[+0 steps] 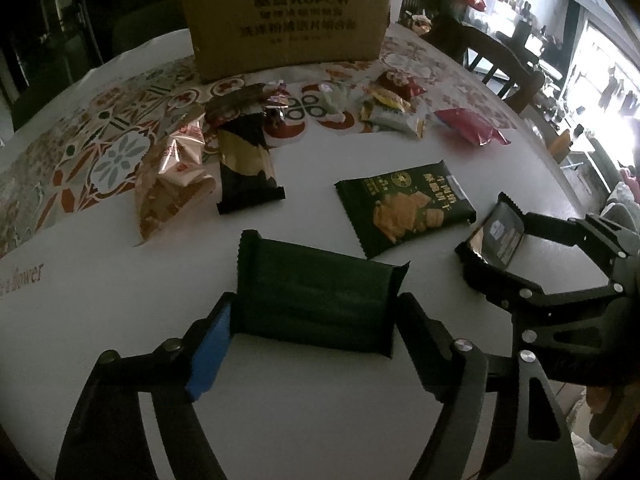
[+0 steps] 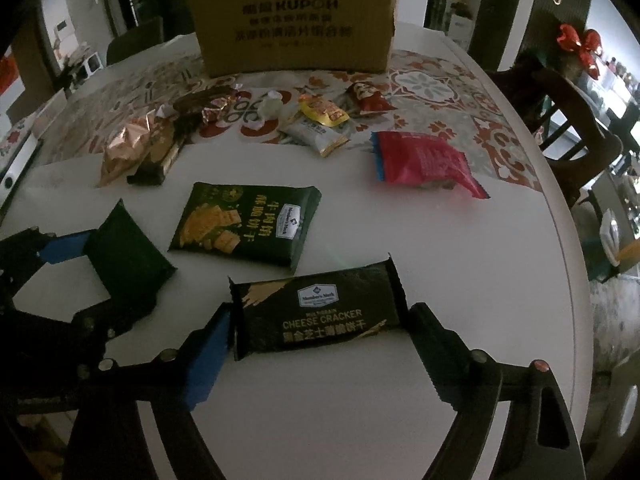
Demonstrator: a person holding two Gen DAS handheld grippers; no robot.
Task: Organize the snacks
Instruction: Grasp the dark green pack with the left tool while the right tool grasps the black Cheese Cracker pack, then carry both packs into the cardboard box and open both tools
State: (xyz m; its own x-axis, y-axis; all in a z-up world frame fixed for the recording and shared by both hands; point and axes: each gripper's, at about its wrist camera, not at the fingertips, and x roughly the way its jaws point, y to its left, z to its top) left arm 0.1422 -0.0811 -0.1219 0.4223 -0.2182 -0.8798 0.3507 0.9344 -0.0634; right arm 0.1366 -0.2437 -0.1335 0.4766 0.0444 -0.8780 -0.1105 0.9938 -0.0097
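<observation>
My left gripper is shut on a plain dark green snack pack, held just above the white table; the pack also shows in the right wrist view. My right gripper is shut on a black cheese cracker pack, seen from the left wrist at the right. A green cracker pack with a picture lies flat between and beyond the two grippers. Other snacks lie further back.
A cardboard box stands at the back on a patterned cloth. A red pack, a black-gold pack, a shiny pack and several small wrapped snacks lie before it. Chairs stand at the right.
</observation>
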